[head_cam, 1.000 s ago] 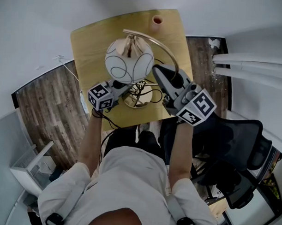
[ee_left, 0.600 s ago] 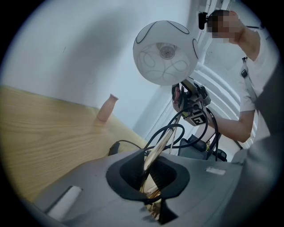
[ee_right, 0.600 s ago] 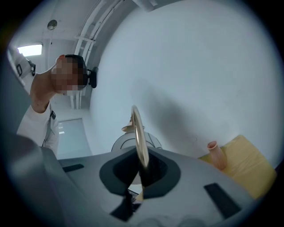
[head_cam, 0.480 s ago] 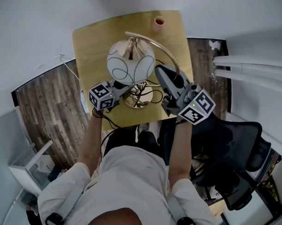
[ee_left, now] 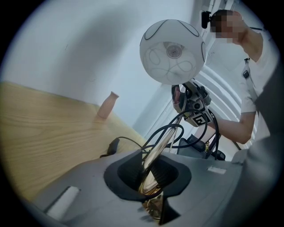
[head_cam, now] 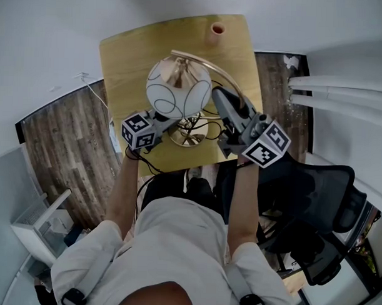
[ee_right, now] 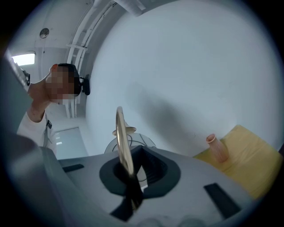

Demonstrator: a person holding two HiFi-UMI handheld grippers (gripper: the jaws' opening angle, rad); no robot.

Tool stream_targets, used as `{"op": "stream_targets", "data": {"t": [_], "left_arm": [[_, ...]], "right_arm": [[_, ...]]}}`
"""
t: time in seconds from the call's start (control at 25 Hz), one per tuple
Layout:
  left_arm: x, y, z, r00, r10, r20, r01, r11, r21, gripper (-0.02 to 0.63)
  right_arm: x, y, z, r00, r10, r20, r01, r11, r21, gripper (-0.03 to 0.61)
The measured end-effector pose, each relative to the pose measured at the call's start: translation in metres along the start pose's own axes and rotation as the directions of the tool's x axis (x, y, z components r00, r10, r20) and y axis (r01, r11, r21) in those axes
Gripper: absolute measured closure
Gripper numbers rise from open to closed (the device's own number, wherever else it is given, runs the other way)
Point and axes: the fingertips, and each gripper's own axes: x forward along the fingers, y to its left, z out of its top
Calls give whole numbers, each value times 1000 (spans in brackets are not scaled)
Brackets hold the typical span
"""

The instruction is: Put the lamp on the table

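Left gripper — jaws just eased apart, gold stem loose between them, at the table's near edge. Right gripper clamps the stem higher. Lamp stands upright on the table, stem arching away; its base is half hidden beneath the globe. Pink vase — table's far edge.

Nothing readable is showing up here, honestly. The cube on the left gripper and the cube on the right gripper are only wearing black-and-white square marker patterns, no letters.
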Motion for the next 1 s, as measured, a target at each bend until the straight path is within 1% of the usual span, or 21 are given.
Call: {"op": "stream_targets", "data": {"t": [0.2,0.52,0.6,0.88,1.0], "left_arm": [[1,1,-2,1000,2,2,-2,1000,-16,557],[-3,-3,2,1000,-15,23,15,999,-32,466],[-4,-2,3,1000,-9,29,9,999,-32,433],[-12,-4,8,999,28,35,-27,1000,-9,429],[-17,-5,11,998,35,49,-35,999,-10,428]], "right_arm": [[1,-4,1,1000,-10,8,10,1000,15,580],[0,-4,0,1000,-15,7,15,1000,16,580],[0,-4,-1,1000,-14,7,14,1000,16,580],[0,-4,-1,1000,-13,4,13,1000,16,580],[1,-4,-2,1000,-14,2,14,1000,16,580]]}}
